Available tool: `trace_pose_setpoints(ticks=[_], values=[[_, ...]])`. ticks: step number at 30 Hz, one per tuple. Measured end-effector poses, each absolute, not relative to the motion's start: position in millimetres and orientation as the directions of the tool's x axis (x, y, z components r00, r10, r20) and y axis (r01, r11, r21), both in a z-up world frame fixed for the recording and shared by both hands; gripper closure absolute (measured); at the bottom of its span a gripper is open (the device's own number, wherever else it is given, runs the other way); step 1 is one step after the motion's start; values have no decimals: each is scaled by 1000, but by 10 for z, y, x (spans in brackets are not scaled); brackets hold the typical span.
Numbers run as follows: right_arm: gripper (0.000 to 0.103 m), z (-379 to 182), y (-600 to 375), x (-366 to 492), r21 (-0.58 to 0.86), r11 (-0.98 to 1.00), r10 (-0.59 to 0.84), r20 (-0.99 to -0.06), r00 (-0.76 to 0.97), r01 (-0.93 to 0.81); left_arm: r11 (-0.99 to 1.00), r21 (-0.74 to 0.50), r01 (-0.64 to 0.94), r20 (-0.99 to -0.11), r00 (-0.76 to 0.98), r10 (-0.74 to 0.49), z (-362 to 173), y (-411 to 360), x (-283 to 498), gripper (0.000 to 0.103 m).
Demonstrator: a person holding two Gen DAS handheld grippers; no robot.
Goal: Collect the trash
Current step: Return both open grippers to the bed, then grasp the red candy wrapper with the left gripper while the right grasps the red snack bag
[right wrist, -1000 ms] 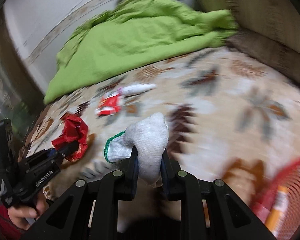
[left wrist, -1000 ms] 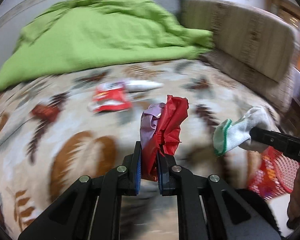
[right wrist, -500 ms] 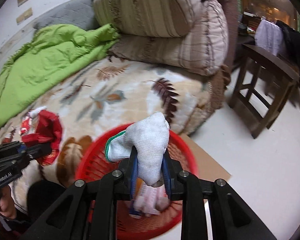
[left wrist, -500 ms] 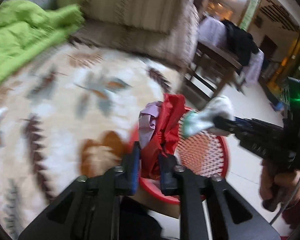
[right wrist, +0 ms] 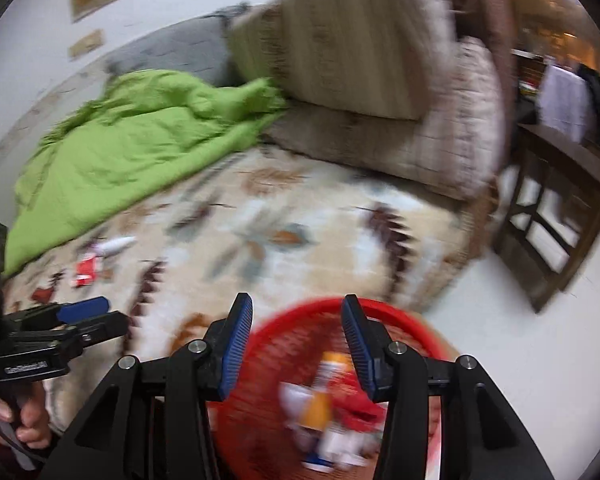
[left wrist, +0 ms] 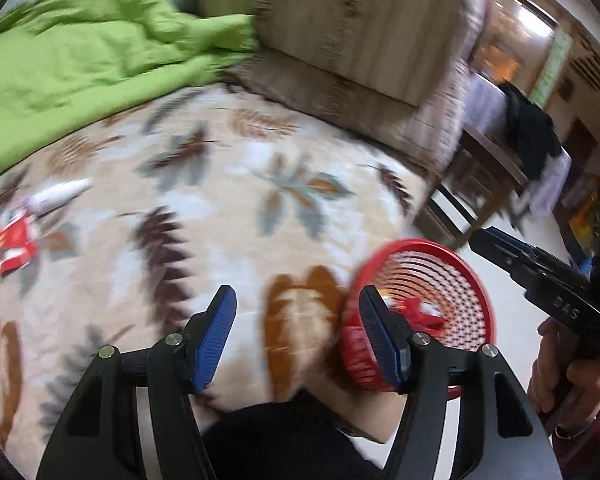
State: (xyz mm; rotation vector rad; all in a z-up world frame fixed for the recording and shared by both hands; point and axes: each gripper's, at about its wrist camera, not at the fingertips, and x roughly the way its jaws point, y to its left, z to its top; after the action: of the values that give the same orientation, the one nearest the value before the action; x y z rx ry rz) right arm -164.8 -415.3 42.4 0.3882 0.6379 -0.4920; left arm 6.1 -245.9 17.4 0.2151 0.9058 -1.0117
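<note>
My left gripper (left wrist: 298,320) hovers over the leaf-patterned bed cover, its jaws opening with nothing between the blue pads. Just right of it stands the red mesh basket (left wrist: 480,280), with a crumpled red wrapper (left wrist: 424,316) inside. My right gripper (right wrist: 296,332) hangs over the basket (right wrist: 404,314), its jaws also opening and empty. Below it lie blurred pieces of trash (right wrist: 324,396): orange, white and red. Farther back on the bed lie a red packet (left wrist: 14,240) (right wrist: 86,272) and a white tube (left wrist: 58,194) (right wrist: 116,245). Each gripper appears in the other's view (left wrist: 486,240) (right wrist: 112,314).
A green blanket (left wrist: 80,52) is heaped at the back of the bed, with striped pillows (left wrist: 360,28) to its right. A dark wooden stool (right wrist: 560,208) stands on the pale floor beyond the bed's edge. The person's hands hold both handles.
Both grippers have opened. The red wrapper has left my left gripper and the white sock my right one. Both views have swung back from the basket towards the bed.
</note>
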Motion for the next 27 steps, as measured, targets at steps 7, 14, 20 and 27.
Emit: trace_pose_setpoints(ticks=[7,14,20,27], values=[[53,285,-3520,-732,284,910,-45,-657,753,303,733,-218,645,-759,360,-543,118,-1546,715,40],[53,109,-2834,68,337,936,166,-680,714,104,896,-194,399,-792,475,-383,-41,-385,1510,40],[53,123,-2596,225,306,951,189,-676,713,38,946,-317,76,-816,486,-312,-346,484,2269,40],[52,85,-2650,283,279,959,162,-693,702,55,919,-385,-89,-820,489,-296,-597,626,2952,40]])
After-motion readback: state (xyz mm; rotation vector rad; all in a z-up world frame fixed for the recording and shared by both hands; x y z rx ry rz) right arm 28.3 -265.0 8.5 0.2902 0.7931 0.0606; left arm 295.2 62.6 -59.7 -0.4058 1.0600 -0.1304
